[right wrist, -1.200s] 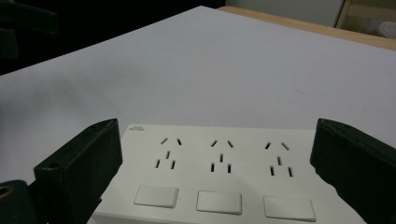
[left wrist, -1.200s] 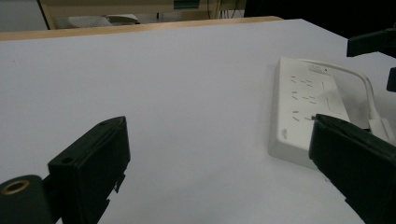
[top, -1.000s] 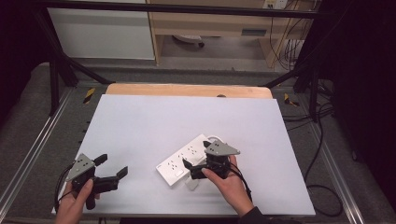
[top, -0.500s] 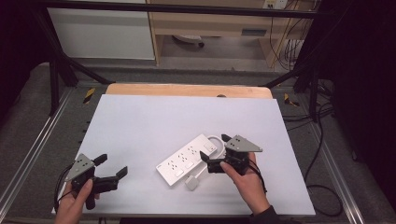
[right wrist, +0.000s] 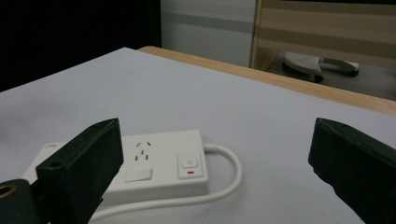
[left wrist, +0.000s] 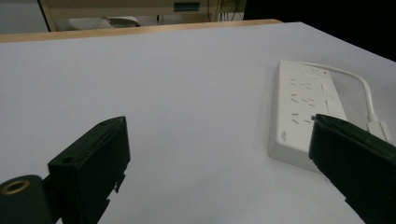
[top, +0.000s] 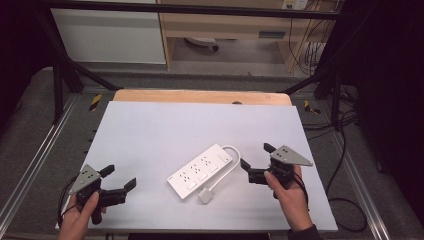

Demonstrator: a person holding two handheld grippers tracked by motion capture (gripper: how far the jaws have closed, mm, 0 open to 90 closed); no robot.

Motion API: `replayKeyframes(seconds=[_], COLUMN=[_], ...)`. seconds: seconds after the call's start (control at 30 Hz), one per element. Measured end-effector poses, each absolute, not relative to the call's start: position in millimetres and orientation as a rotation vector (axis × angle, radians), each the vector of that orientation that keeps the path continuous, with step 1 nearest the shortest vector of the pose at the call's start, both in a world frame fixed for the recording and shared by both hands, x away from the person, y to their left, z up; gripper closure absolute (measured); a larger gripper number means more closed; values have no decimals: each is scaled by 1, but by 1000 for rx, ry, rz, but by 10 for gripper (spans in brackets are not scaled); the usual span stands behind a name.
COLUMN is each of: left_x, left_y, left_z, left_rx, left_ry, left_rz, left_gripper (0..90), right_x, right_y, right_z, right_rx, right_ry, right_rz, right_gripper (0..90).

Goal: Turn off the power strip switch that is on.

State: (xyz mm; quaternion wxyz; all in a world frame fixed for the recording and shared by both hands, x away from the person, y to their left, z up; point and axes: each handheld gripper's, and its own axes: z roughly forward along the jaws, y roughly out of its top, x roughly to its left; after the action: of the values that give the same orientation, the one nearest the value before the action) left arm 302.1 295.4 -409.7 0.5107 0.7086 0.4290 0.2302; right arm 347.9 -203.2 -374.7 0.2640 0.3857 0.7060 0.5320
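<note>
Now both grippers are held low over the pale grey table top (top: 165,130) with jaws spread and nothing between them.

Nearest, the left gripper (top: 118,182) lies well apart from the white rectangular plastic power strip (top: 202,170), which sits ahead of and beside its right jaw. The right gripper (top: 256,162) has the strip's switch end (right wrist: 189,165) and looping white cable (right wrist: 233,179) just ahead of its left jaw, not touching.
</note>
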Motion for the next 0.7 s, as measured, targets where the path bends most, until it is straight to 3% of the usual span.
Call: replayKeyframes(seconds=[0.7], left_x=[302], left_y=[296], left_z=[-410], left_rx=[1703], left_ry=[1037], left_rz=[556], left_gripper=[54], right_x=[340], right_y=[-277], right_z=[-390], right_rx=[1212], right_ry=[1761], right_rz=[1413], right_gripper=[37])
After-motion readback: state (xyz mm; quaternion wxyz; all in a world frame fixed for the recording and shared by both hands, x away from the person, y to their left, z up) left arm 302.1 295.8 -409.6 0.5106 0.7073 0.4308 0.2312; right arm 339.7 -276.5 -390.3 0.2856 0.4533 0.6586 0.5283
